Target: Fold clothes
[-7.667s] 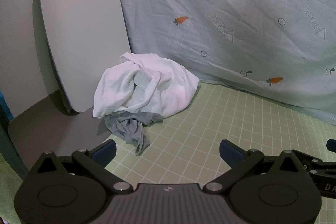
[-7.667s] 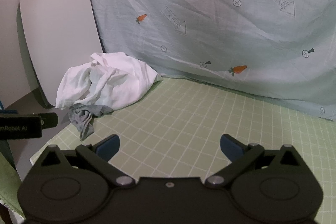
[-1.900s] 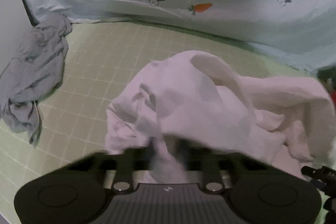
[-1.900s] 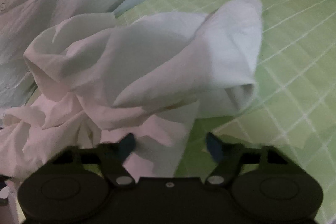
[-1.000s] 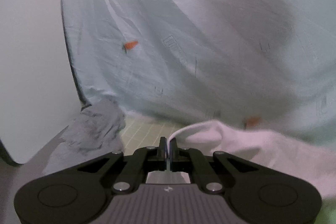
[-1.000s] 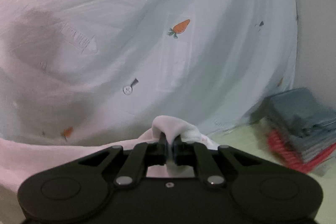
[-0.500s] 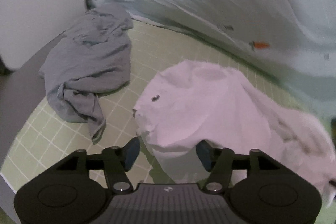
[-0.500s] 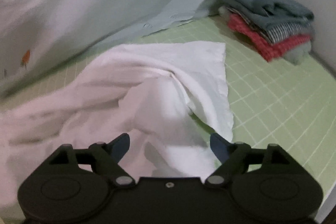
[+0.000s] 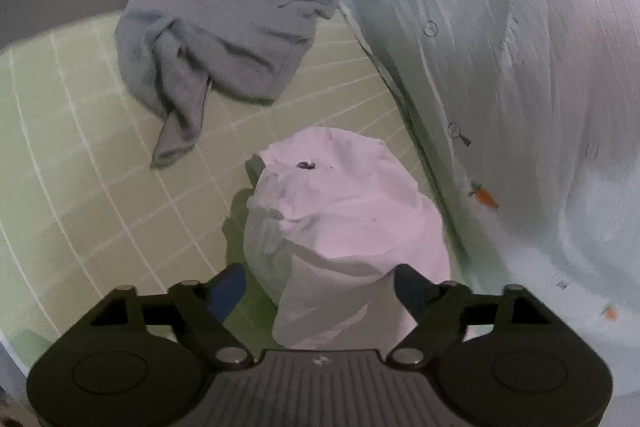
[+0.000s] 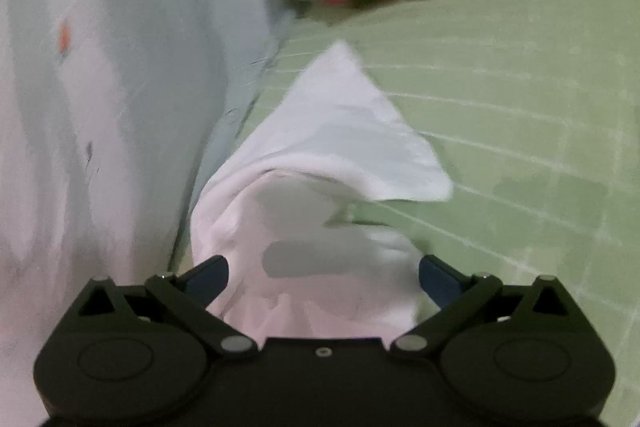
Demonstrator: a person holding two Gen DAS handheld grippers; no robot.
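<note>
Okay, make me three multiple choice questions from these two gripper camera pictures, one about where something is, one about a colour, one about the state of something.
1. In the left wrist view, where does the grey garment lie?
A. Beyond the white garment, apart from it
B. Under the white garment
C. Between the jaws

2. What colour is the gridded mat?
A. Blue
B. Light green
C. Red

3. How does the white garment lie?
A. Neatly folded
B. Hanging in the air
C. Rumpled on the mat

Answers:
1 A: a strip of mat separates the two garments.
2 B: pale green with white lines in both views.
3 C: it lies bunched with one corner spread out; the left gripper and right gripper are opening, pads off the cloth.
</note>
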